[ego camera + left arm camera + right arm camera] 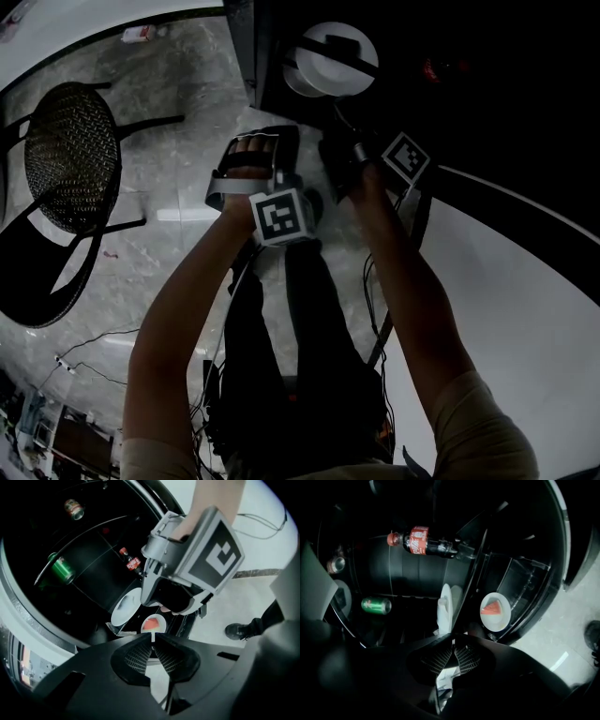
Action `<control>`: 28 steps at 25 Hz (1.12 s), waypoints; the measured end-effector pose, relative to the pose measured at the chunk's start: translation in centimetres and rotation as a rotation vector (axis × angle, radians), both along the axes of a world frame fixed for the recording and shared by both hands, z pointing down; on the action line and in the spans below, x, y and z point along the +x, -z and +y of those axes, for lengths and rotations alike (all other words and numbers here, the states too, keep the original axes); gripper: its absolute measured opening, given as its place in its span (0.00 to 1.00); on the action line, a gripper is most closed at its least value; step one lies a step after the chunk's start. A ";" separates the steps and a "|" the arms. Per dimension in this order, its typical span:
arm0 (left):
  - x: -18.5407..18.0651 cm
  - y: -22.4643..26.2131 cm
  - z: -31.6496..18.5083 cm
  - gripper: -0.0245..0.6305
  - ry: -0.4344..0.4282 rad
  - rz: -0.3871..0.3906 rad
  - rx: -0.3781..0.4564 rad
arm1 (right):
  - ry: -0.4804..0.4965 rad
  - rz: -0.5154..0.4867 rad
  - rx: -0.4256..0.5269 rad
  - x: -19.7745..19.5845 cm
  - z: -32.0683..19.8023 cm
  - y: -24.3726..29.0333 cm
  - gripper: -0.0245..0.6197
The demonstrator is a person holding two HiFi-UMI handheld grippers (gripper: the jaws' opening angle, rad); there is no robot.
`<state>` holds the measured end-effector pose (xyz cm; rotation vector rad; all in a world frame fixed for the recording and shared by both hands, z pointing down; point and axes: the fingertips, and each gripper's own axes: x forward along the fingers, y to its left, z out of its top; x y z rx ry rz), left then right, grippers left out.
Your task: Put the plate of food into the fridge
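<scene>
Two plates: my right gripper (453, 641) pinches a white plate (446, 603) by its rim, jaws closed, probably to slide it flat into the fridge (520, 581). The watermelon plate (495, 611) lies inside, right of them. My left gripper (153, 641) keeps clear, jaws closed, empty.

- The floor (178, 187) is pale, glossy stone with grey marbling, and a bright streak of light (187, 214) reflects on it.
- A black chair (70, 155) with a round mesh seat and thin metal legs stands on the floor at the left.
- Thin cables (94, 342) trail across the floor below the chair.
- A white curved surface (56, 28) edges the upper left corner; what it is cannot be told.
- The light is dim overall.
</scene>
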<state>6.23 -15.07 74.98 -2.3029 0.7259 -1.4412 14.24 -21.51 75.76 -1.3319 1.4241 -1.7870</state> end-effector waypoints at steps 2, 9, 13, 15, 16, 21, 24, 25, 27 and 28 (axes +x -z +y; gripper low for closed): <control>-0.2 0.2 0.3 0.08 0.005 0.010 -0.003 | 0.025 0.010 -0.004 -0.6 0.3 -0.1 0.08; -0.9 0.3 1.2 0.08 0.014 0.019 -0.015 | 0.070 0.030 0.013 -2.3 -0.7 0.4 0.08; -1.3 0.2 1.8 0.08 -0.001 0.016 -0.016 | 0.083 0.043 0.011 -2.4 -0.8 0.4 0.08; -1.4 0.3 1.8 0.08 -0.004 0.016 -0.011 | 0.087 0.048 0.009 -2.4 -0.9 0.4 0.08; -1.5 0.4 1.8 0.08 -0.002 0.017 -0.006 | 0.088 0.050 0.009 -2.4 -1.0 0.4 0.08; -1.5 0.6 1.6 0.08 0.003 0.022 0.011 | 0.071 0.064 0.005 -2.0 -1.6 0.2 0.08; -1.6 0.4 1.8 0.08 0.004 0.021 0.004 | 0.081 0.070 0.021 -1.5 -1.9 -0.5 0.08; -1.7 0.4 1.8 0.08 0.003 0.020 0.002 | 0.084 0.066 0.029 -1.5 -2.0 -0.6 0.08; -1.6 0.4 1.9 0.08 0.001 0.020 0.000 | 0.088 0.063 0.043 -1.6 -2.2 -0.4 0.08; -1.5 0.4 1.9 0.08 -0.002 0.021 0.000 | 0.090 0.066 0.049 -1.7 -2.4 -0.3 0.08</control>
